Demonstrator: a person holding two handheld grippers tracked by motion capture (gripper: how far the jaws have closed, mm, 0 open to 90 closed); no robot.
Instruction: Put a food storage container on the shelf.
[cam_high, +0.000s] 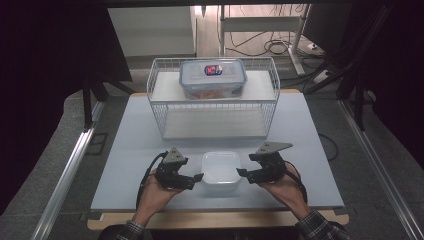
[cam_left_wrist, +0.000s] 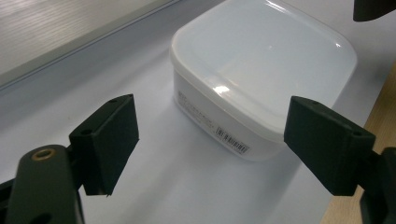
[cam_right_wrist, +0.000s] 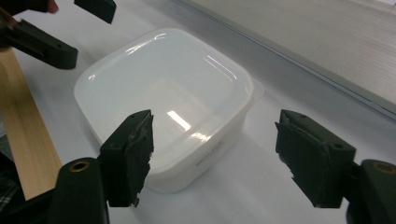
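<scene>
A white translucent lidded container (cam_high: 220, 173) sits on the pale mat near the table's front edge. My left gripper (cam_high: 198, 178) is at the container's left side and my right gripper (cam_high: 240, 173) at its right side, jaw tips pointing inward at it. In the left gripper view the container (cam_left_wrist: 261, 70) lies ahead of the left gripper (cam_left_wrist: 215, 144), whose jaws stand wide apart with nothing pressed between them. The right gripper view shows the container (cam_right_wrist: 163, 93) just beyond the right gripper (cam_right_wrist: 222, 156), also open, with the near corner reaching between the jaws.
A white wire basket (cam_high: 155, 107) stands behind the container at mid-table, and a clear lock-lid box (cam_high: 212, 80) rests on its upper shelf. The mat (cam_high: 310, 150) ends at a wooden front edge (cam_high: 220, 220). Metal rails run along both sides.
</scene>
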